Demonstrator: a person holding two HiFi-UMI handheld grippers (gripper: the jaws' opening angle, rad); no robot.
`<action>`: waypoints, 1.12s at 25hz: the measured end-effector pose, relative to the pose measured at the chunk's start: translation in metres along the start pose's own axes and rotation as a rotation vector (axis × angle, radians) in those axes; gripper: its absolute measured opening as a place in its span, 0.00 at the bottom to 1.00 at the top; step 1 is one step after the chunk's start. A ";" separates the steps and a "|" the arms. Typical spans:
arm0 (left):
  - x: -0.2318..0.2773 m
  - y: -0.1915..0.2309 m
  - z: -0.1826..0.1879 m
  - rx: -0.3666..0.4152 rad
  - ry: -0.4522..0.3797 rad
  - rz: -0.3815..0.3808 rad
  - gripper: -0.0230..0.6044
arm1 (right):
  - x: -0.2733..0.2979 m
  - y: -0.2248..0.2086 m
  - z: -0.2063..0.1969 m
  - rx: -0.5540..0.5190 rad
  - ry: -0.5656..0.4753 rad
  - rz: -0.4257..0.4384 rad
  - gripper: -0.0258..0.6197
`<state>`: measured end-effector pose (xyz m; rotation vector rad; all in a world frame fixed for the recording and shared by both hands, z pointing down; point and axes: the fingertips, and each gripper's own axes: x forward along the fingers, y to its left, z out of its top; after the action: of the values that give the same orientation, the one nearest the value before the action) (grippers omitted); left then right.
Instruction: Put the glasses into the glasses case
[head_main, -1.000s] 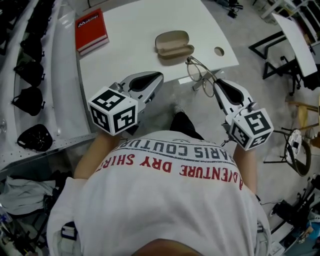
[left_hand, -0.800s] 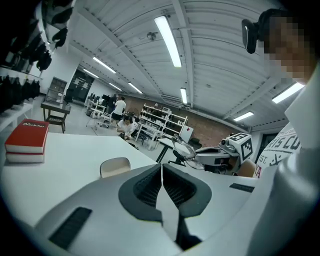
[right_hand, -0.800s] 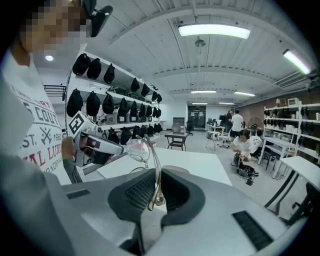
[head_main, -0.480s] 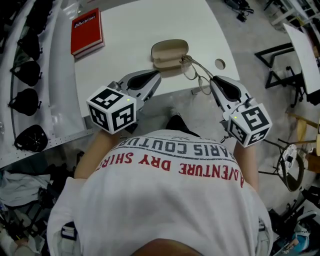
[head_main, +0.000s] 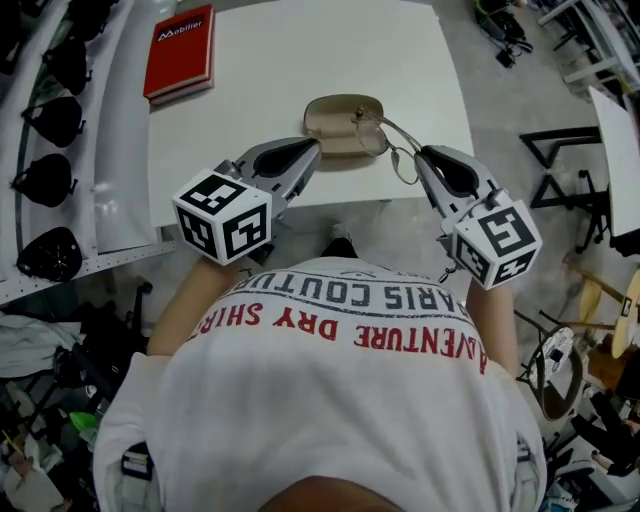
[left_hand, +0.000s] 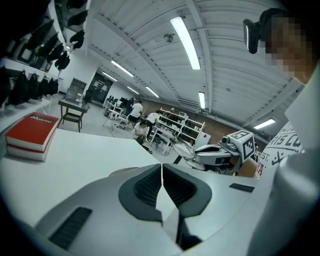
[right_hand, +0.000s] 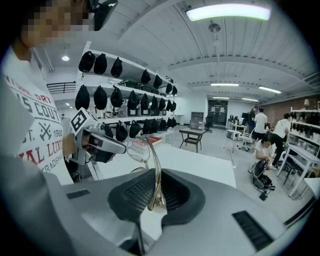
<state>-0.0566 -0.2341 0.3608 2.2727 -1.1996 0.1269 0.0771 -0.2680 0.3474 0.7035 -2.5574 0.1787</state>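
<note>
The beige glasses case (head_main: 342, 124) lies open near the front edge of the white table (head_main: 300, 60). My right gripper (head_main: 424, 160) is shut on one temple arm of the thin wire-framed glasses (head_main: 384, 140). It holds them in the air, with their lenses over the case's right end. In the right gripper view the temple (right_hand: 156, 175) runs up between the pads to a lens (right_hand: 137, 149). My left gripper (head_main: 312, 150) hovers at the table's edge just left of the case, shut and empty (left_hand: 161, 169). The right gripper (left_hand: 216, 155) shows beyond it.
A red book (head_main: 180, 55) lies at the table's far left corner. Left of the table runs a white shelf (head_main: 115, 120) with black caps. Metal frames and stands crowd the floor at the right (head_main: 580, 160). Several people work far back in the room (right_hand: 262, 132).
Both grippers have moved forward to the table's front edge. The glasses went from over the floor right of the case to over the case's right end.
</note>
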 end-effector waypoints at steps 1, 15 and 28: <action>0.000 0.003 0.000 -0.006 -0.005 0.015 0.08 | 0.004 -0.002 0.001 -0.008 0.001 0.014 0.11; -0.002 0.041 0.003 -0.083 -0.066 0.196 0.08 | 0.067 -0.016 0.013 -0.143 0.045 0.211 0.11; -0.010 0.063 -0.002 -0.127 -0.099 0.337 0.08 | 0.120 -0.019 -0.009 -0.265 0.137 0.374 0.11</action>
<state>-0.1118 -0.2532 0.3867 1.9721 -1.5897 0.0625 0.0003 -0.3359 0.4130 0.1068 -2.4937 0.0068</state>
